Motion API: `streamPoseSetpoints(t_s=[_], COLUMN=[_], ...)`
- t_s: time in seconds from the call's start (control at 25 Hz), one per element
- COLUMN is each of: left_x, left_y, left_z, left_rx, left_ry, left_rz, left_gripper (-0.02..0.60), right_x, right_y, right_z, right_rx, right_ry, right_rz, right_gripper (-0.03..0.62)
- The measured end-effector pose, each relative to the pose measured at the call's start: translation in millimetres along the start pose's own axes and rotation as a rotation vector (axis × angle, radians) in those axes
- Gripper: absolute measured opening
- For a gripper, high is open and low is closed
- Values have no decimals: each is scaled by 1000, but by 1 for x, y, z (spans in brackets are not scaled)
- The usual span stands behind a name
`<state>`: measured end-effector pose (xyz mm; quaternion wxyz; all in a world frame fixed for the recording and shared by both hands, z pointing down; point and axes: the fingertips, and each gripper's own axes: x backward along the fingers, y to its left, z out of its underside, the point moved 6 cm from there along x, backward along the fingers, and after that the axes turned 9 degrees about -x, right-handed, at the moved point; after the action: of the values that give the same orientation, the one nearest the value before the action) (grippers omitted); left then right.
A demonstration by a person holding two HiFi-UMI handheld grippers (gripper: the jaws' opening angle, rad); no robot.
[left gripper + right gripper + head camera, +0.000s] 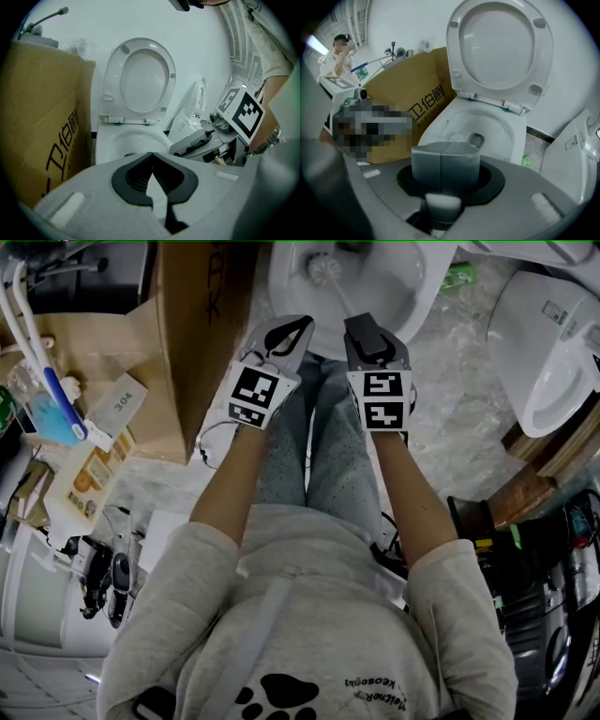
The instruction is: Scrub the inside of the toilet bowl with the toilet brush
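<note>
Above the glossy bowl, right fingers clamp the bristly brush, left fingers together.

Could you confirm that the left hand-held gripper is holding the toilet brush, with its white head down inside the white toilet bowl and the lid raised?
Not quite: the right hand-held gripper is shut on the white-bristled toilet brush, as the head view shows. The left hand-held gripper is shut on nothing. The brush head is inside the white ceramic toilet bowl, with the white plastic lid raised.
</note>
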<state>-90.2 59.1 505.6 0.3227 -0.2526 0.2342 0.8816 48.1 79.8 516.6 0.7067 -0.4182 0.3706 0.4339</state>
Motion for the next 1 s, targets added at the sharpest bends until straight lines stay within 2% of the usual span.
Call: streamPoseSetpoints(t_s=[1.0], left_x=[-19], left_y=[18], left_z=[-18], left_rx=[17], left_ry=[3], left_rz=[-9], left_gripper=[-3], right_x=[-12], right_y=[-20], right_z=[-48], right_rx=[34], right_ry=[-9], right_rz=[-11], right_gripper=[155])
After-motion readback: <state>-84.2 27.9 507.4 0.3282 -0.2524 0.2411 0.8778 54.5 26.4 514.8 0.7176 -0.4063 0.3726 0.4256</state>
